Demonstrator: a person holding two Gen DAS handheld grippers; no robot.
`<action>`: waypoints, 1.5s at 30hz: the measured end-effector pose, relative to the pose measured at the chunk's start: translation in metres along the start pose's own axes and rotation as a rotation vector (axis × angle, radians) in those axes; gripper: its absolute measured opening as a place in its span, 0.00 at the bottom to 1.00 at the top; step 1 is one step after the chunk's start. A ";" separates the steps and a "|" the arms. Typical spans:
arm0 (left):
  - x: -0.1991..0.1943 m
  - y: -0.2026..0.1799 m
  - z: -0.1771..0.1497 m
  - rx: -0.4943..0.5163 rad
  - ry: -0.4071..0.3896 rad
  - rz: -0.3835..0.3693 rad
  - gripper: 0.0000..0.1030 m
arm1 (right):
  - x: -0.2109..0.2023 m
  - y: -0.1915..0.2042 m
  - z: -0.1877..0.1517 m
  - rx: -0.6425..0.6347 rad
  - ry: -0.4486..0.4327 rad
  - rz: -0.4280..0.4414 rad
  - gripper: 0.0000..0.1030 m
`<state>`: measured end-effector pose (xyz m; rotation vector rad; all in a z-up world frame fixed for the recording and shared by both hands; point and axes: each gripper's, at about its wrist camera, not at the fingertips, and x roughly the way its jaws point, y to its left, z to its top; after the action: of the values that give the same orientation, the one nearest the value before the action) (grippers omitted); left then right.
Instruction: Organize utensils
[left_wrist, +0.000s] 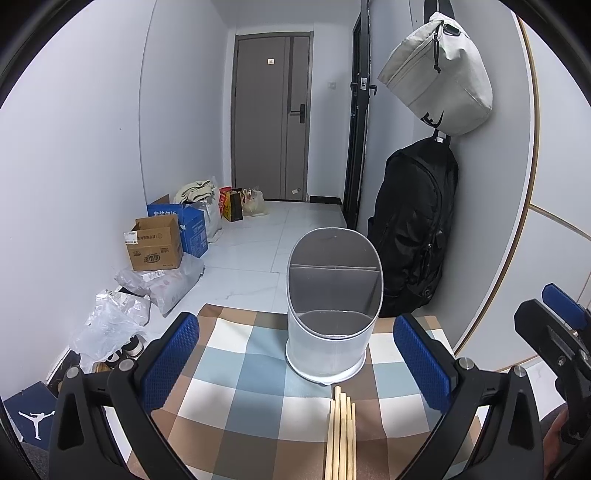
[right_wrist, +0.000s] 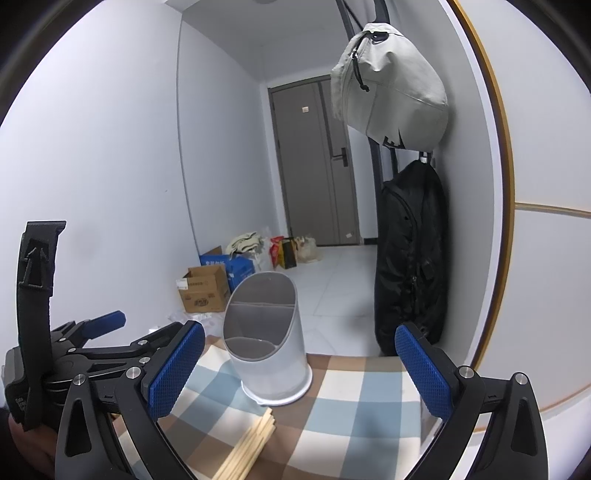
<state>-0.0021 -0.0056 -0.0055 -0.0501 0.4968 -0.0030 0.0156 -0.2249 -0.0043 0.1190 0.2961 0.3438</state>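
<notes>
While both grippers' fingers (left_wrist: 173, 354) (right_wrist: 424, 365) are gaping wide, the chopsticks (left_wrist: 341, 435) are lying lengthwise, tips pointing at the holder (left_wrist: 332, 314).

I see both views in cool, even indoor light, rather dim, with no strong glare. The light seems to come from above. On the cloth (left_wrist: 236, 373) a soft shadow lies beside the holder (left_wrist: 332, 314), and the far floor (right_wrist: 332, 280) looks brighter than the near part. The fisheye bends the walls and the door (left_wrist: 271, 114) strongly toward the edges, and black corners frame each picture. The centre is sharp; my left gripper (left_wrist: 295, 365) and right gripper (right_wrist: 299, 376) look slightly soft at the bottom.
</notes>
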 end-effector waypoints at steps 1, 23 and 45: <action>0.000 0.000 0.000 0.000 0.001 -0.002 0.99 | 0.000 0.000 0.000 0.000 0.001 0.001 1.00; 0.000 -0.002 -0.004 0.004 0.004 -0.009 0.99 | 0.000 0.003 -0.001 -0.005 -0.004 0.000 1.00; 0.020 0.002 -0.010 0.002 0.108 -0.061 0.99 | 0.007 -0.002 0.001 0.018 0.030 -0.008 1.00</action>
<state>0.0105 -0.0047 -0.0235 -0.0635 0.6036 -0.0665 0.0225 -0.2245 -0.0056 0.1309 0.3293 0.3356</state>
